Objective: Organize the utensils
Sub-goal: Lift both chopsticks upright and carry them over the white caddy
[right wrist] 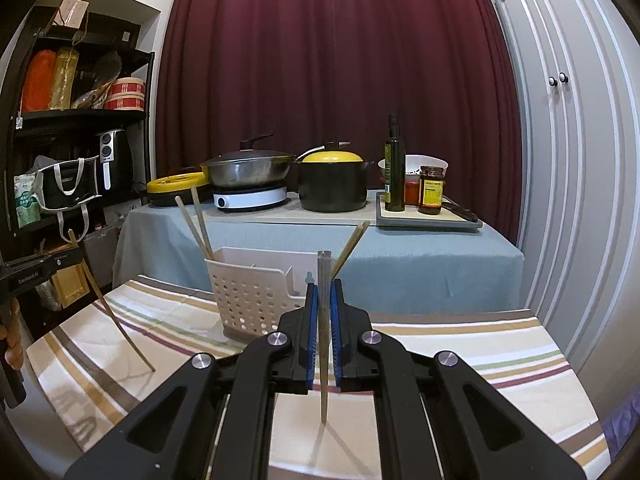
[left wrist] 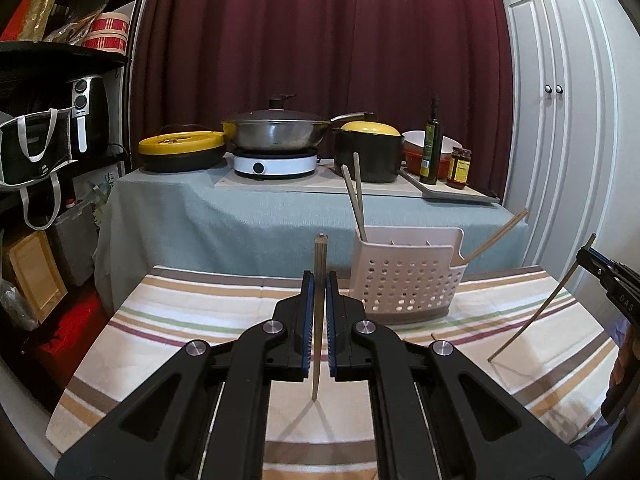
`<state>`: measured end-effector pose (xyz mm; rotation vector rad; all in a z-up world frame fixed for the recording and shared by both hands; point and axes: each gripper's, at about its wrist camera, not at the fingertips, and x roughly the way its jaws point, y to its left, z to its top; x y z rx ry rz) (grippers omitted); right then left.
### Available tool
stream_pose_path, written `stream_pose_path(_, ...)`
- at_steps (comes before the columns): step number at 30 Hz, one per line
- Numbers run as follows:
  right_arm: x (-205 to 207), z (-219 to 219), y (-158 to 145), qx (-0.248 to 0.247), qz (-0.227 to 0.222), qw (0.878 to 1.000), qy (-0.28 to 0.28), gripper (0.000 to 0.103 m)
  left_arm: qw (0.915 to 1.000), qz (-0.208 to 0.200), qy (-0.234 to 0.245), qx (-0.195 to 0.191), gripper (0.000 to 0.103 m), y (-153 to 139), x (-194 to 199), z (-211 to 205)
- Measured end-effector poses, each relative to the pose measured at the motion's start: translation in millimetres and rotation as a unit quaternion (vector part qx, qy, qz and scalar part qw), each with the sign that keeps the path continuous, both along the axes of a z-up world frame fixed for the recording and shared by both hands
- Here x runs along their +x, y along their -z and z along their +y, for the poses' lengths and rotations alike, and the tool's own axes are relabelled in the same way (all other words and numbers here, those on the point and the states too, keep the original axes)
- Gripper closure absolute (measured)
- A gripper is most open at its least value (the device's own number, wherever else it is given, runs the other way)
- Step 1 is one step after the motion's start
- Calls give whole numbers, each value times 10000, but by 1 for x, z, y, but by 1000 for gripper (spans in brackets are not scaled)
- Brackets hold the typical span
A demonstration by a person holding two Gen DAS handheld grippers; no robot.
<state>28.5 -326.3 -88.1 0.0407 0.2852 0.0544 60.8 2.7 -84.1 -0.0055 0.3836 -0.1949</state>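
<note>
Your left gripper (left wrist: 319, 280) has its jaws clamped on one chopstick (left wrist: 318, 320), and your right gripper (right wrist: 325, 292) has its jaws clamped on a second chopstick (right wrist: 324, 340). Each stick stands almost upright between the blue pads, with its long axis up and down. The thin end points down to the striped cloth (left wrist: 200, 320) on the tabletop, and I cannot tell if the tips touch it or hang just above.

The white basket (left wrist: 404, 284) with holes is your landmark. It stands on the striped cloth, farther from you than both grippers. From the left jaws it lies ahead and a little to the right; from the right jaws it lies ahead and to the left, partly hidden behind them. Both grippers look near to it, and I judge the left one has the more open way. Two chopsticks (left wrist: 356, 196) already lean in the left part of the basket, and another stick (left wrist: 496, 236) leans out at its right side. These leaning sticks can stand in your way, so I think each held stick should go over the rim and come down in a free part of the basket.

Behind the basket is a second table with a blue cover (left wrist: 240, 216), and it carries a wok (left wrist: 276, 132), a black pot (left wrist: 368, 152) with a yellow lid and an oil bottle (left wrist: 433, 144). Farthest is a dark red curtain (left wrist: 320, 40).
</note>
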Motion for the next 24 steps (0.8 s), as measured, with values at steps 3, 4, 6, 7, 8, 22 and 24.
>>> stream_pose_path(3,7,-1,-2,40,11,10000,-42,96,9999,33,40,-96,97,-3,9,1)
stream_pose_path(4,8,-1,-4,59,7,10000,-66,96,9999,41,65,-149,97,-4,11,1)
stream_pose_path(6,10,-1,-9,110,-22,9999,-116,96,9998,-12,118,-188,97,-10,14,-1)
stream_pose_path(7,11,0,-12,132,-41,9998,-145,96,9997,-55,143,-188,97,-14,14,-2)
stream_pose_path(8,13,-1,-15,151,-70,9997,-174,96,9996,-102,176,-185,97,-18,15,-4)
stream_pose_path(22,46,1,-83,215,-952,9941,-475,96,9916,-1017,744,-304,97,-98,45,-48)
stream_pose_path(24,56,3,-88,204,-1034,9931,-505,96,9899,-1149,780,-301,97,-107,53,-55)
